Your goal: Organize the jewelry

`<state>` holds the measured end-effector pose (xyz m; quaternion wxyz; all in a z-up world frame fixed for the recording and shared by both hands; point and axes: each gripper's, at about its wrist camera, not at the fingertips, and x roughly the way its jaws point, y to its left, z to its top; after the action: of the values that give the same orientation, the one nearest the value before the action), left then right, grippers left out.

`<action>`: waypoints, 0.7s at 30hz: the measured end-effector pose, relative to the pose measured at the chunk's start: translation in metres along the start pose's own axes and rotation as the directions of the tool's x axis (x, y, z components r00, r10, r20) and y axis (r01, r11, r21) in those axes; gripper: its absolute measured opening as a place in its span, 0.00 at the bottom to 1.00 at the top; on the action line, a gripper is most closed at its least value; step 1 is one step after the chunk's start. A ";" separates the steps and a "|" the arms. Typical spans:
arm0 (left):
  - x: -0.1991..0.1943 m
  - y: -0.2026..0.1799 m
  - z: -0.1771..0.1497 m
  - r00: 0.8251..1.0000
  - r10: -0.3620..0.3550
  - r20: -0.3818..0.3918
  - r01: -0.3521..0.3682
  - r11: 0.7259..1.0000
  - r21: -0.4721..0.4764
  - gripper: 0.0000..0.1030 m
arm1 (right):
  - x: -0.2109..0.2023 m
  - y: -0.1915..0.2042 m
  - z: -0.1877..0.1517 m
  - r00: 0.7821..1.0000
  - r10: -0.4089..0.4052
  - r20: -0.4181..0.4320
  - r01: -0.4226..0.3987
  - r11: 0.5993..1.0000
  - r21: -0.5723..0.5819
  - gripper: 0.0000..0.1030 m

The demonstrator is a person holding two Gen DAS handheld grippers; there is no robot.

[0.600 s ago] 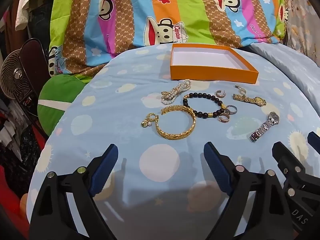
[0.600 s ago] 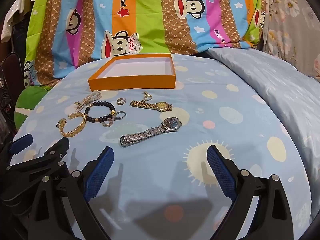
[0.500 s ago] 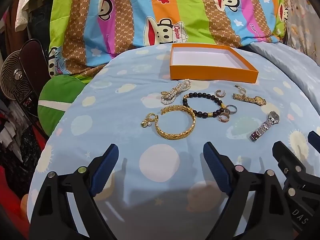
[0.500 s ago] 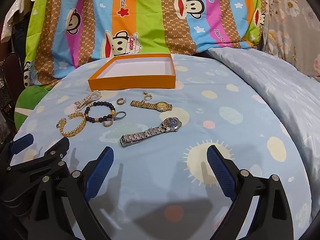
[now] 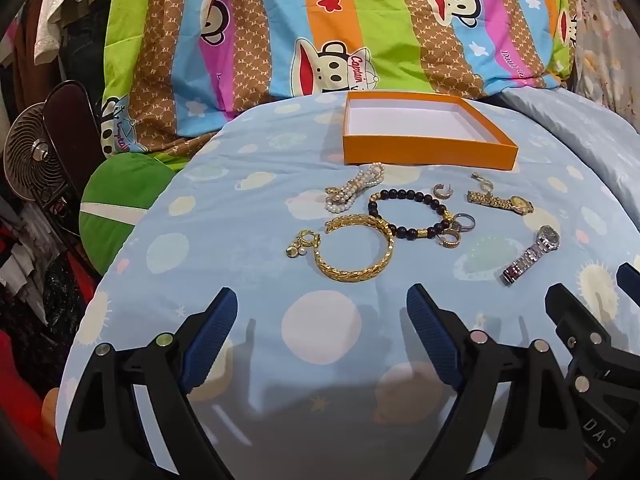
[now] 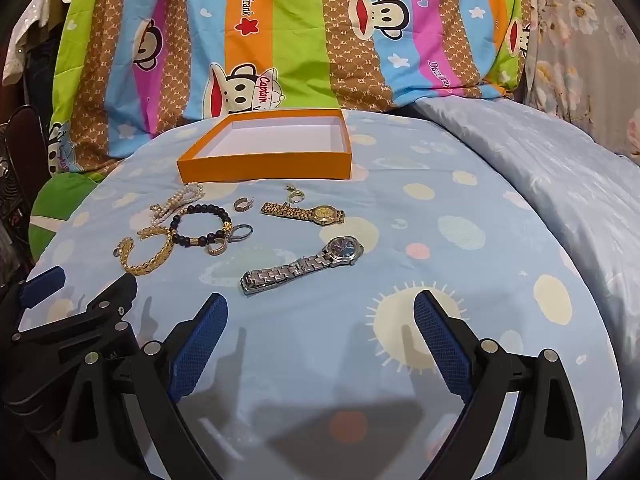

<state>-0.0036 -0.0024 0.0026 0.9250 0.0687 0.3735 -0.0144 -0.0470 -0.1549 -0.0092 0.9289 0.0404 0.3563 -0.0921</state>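
Note:
An empty orange box [image 5: 428, 155] [image 6: 264, 164] lies at the far side of the blue bedspread. In front of it lies jewelry: a gold bangle [image 5: 356, 252] [image 6: 150, 256], a black bead bracelet [image 5: 408, 214] [image 6: 200, 224], a pearl strand [image 5: 354, 192] [image 6: 176, 202], a gold watch [image 5: 502, 201] [image 6: 306, 212], a silver watch [image 5: 530, 254] [image 6: 304, 266] and small rings [image 5: 460, 228] [image 6: 236, 234]. My left gripper [image 5: 320, 320] is open, short of the bangle. My right gripper [image 6: 320, 324] is open, just short of the silver watch. Neither holds anything.
A striped cartoon-monkey quilt [image 5: 340, 24] rises behind the box. A green cushion [image 5: 116, 212], a small fan [image 5: 34, 152] and hanging clothes crowd the left. A pale blue duvet [image 6: 560, 168] lies at the right. The bed's round edge drops off at left.

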 end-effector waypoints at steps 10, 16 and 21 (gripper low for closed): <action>-0.004 -0.001 0.001 1.000 0.020 0.016 -0.020 1.000 0.006 0.82 | -0.001 -0.001 0.000 1.000 0.000 0.000 0.000 1.000 0.005 0.90; -0.004 -0.001 0.001 1.000 0.021 0.019 -0.021 1.000 0.003 0.83 | -0.001 -0.001 0.001 1.000 0.003 0.001 -0.003 1.000 0.004 0.90; -0.004 -0.001 0.000 0.999 0.027 0.025 -0.027 1.000 0.001 0.83 | -0.001 -0.001 0.000 1.000 0.003 0.002 -0.003 1.000 0.005 0.90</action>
<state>-0.0069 -0.0031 0.0055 0.9296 0.0745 0.3611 -0.0029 -0.0474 -0.1556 -0.0086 0.9294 0.0430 0.3551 -0.0915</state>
